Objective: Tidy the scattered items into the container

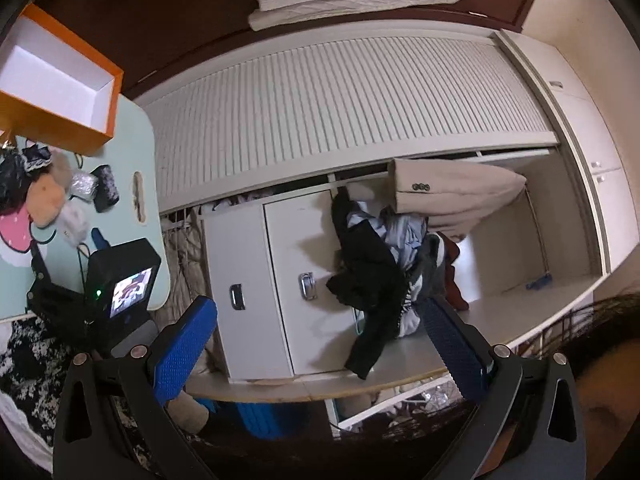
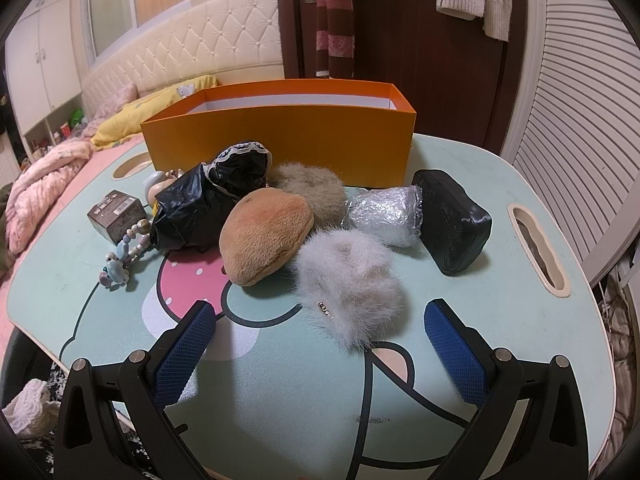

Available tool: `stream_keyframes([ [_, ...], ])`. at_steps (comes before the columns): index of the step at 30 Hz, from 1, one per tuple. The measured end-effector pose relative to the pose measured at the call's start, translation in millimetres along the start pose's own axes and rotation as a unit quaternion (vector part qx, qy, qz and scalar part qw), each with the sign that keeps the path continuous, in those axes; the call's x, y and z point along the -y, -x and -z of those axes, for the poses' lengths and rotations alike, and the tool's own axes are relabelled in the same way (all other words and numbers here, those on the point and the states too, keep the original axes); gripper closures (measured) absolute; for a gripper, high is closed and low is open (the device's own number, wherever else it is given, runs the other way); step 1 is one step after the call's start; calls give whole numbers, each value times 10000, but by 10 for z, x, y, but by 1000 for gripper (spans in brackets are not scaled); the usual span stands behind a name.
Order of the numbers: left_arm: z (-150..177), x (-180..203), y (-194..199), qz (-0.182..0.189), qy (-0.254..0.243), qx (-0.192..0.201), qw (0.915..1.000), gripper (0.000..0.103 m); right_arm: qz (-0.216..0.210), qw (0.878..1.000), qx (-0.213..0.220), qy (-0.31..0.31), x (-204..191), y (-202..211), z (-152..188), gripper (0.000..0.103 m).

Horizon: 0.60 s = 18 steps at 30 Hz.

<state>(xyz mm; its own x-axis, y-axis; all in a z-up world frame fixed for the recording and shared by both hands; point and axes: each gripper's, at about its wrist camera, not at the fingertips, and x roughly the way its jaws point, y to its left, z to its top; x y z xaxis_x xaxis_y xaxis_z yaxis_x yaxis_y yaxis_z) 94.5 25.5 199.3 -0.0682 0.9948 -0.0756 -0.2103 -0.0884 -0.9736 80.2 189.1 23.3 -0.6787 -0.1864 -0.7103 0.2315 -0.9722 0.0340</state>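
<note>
- We see the orange box (image 2: 280,136) standing at the far side of the pale green table (image 2: 500,320), open at the top, with a white inside; no item shows inside it from either view.
- In front of the box the scattered items lie in a loose heap, some touching.
- A grey fluffy piece (image 2: 352,284) lies nearest to us, with a small metal clip on its near edge.
- Just behind it on the left sits a tan plush pad (image 2: 266,236), and behind that a beige furry piece (image 2: 316,188) close to the box wall.
- A black crinkled bag (image 2: 188,212) with a lace-edged black piece (image 2: 240,170) on top lies left of the plush pad.
- A clear plastic wrap bundle (image 2: 384,212) lies right of centre, touching a black pouch (image 2: 454,224) that is tilted on its edge.
- At the far left stand a small dark carton (image 2: 116,216) and a string of pale beads (image 2: 124,256).
- Our right gripper (image 2: 320,332) hovers low over the table, just short of the grey fluffy piece; its blue fingers (image 2: 186,352) are spread wide with nothing between them.
- Our left gripper (image 1: 316,340) is off to the side of the table, pointing at a white cabinet (image 1: 280,280) with clothes (image 1: 376,264) spilling from it; its fingers are also wide apart and hold nothing.
- In the left view the box (image 1: 60,84) and the heap show at the far left edge.
</note>
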Motion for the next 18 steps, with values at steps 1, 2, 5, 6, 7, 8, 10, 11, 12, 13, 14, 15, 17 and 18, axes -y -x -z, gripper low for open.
stream_keyframes([
  [1, 1, 10, 6, -29, -37, 9, 10000, 0, -1, 10000, 0, -2, 2, 0, 0, 0],
  [2, 0, 10, 13, -46, -43, 31, 10000, 0, -2, 10000, 0, -2, 2, 0, 0, 0],
  [5, -6, -13, 35, -28, 34, 77, 10000, 0, -3, 10000, 0, -2, 3, -2, 1, 0],
  [6, -5, -13, 43, -2, 25, 79, 10000, 0, -4, 10000, 0, 0, 3, -2, 1, 0],
  [7, -4, -6, 43, 32, -12, 75, 10000, 0, -3, 10000, 0, 3, 3, -3, 1, 0],
  [8, -2, 6, 40, 61, -65, 73, 9999, 0, -2, 10000, 0, 2, 3, -3, 1, 0],
  [10, 1, 36, 44, 30, -199, 117, 9997, 0, -3, 10000, 1, -1, 3, -2, 2, 0],
  [11, -3, 38, 52, -24, -247, 172, 9995, 0, -3, 10000, 1, 0, 3, -2, 3, 0],
  [12, -13, 23, 62, -75, -250, 228, 9994, 0, -3, 10000, 0, 1, 2, -4, 2, 0],
  [13, -27, -13, 72, -110, -202, 279, 9993, 0, -2, 10000, 0, 1, 3, -3, 3, 0],
  [14, -45, -80, 94, -183, -146, 363, 9991, 0, -3, 10000, 1, 1, 4, -3, 4, 0],
  [15, -62, -164, 127, -336, -136, 477, 9982, 0, -4, 10000, 0, 3, 4, -3, 4, 0],
  [17, -67, -343, 199, -1155, -396, 792, 9894, 0, -2, 10000, -9, 2, 1, -3, 4, 0],
  [18, -58, -438, 230, -1753, -578, 987, 9779, 0, -4, 10000, -27, 3, 2, -4, 2, 0],
])
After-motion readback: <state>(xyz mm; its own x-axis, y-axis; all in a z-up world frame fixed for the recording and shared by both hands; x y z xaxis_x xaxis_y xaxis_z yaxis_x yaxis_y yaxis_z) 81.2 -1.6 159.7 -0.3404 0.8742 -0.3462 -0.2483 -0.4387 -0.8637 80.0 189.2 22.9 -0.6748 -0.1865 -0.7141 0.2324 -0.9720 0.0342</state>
